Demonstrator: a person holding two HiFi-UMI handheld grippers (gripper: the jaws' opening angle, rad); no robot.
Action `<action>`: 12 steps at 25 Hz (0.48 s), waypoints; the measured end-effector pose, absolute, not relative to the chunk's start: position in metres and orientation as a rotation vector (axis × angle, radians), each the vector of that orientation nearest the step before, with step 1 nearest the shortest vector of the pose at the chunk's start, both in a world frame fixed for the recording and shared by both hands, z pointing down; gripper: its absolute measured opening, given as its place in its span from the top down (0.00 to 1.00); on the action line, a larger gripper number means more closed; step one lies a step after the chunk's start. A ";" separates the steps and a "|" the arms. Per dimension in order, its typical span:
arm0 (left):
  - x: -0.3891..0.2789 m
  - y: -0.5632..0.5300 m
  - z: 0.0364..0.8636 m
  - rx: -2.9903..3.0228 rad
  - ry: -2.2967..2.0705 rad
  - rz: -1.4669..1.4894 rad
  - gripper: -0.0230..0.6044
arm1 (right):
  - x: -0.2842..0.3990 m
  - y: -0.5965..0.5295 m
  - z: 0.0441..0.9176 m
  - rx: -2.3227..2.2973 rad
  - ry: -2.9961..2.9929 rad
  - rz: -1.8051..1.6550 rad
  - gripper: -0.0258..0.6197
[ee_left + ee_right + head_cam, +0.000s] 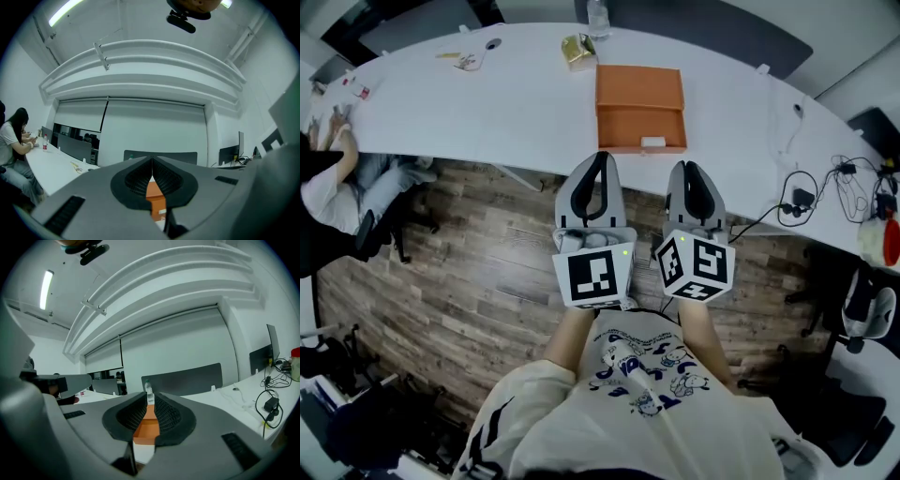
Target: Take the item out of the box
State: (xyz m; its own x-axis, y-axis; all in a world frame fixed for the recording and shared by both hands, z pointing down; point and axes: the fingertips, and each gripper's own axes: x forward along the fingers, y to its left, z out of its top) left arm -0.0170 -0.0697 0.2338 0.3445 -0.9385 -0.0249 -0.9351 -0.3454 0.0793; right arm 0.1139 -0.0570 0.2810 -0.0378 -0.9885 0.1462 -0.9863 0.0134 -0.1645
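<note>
You hold the left claw point(600, 159) and the right claw point(688, 169) level and side by side. Both are pinched shut with nothing in them, and both are aimed at the orange box point(640, 105) on the white worktop point(487, 103). The box lies squarely ahead of the pair, about as wide as the span between their tips, and neither claw touches it. The matched pose reads as the run-in to the job, one claw lined up for each side of the box. Both would have to spread before either could take hold of anything. From overhead, the head view gives the layout: the flat orange top and a small white tab point(653, 142) on the edge nearest the claws. It gives no sight of the item. The right gripper view adds what the overhead cannot, a low look past its closed jaws into what appears to be a shallow orange tray, with a bottle point(149, 394) standing beyond it. The left gripper view catches only a sliver of orange, plus a seated person point(11, 140) far off to that claw's left. The item shows in no view and is presumably inside the box.
</note>
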 end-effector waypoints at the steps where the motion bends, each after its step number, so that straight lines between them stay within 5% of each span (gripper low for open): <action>1: -0.018 -0.076 0.235 2.533 -1.763 -0.097 0.93 | 0.114 -0.062 0.283 -2.178 2.226 -0.350 0.86; 12: -0.028 -0.136 0.254 2.539 -1.697 -0.061 0.93 | 0.106 -0.116 0.303 -2.245 2.187 -0.405 0.86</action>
State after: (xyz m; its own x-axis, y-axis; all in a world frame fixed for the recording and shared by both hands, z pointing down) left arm -0.0282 -0.1359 0.2543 0.3830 -0.9236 0.0149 -0.9201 -0.3801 0.0944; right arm 0.1063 -0.1159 0.3032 0.0094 -0.9807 0.1954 -0.9856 -0.0421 -0.1641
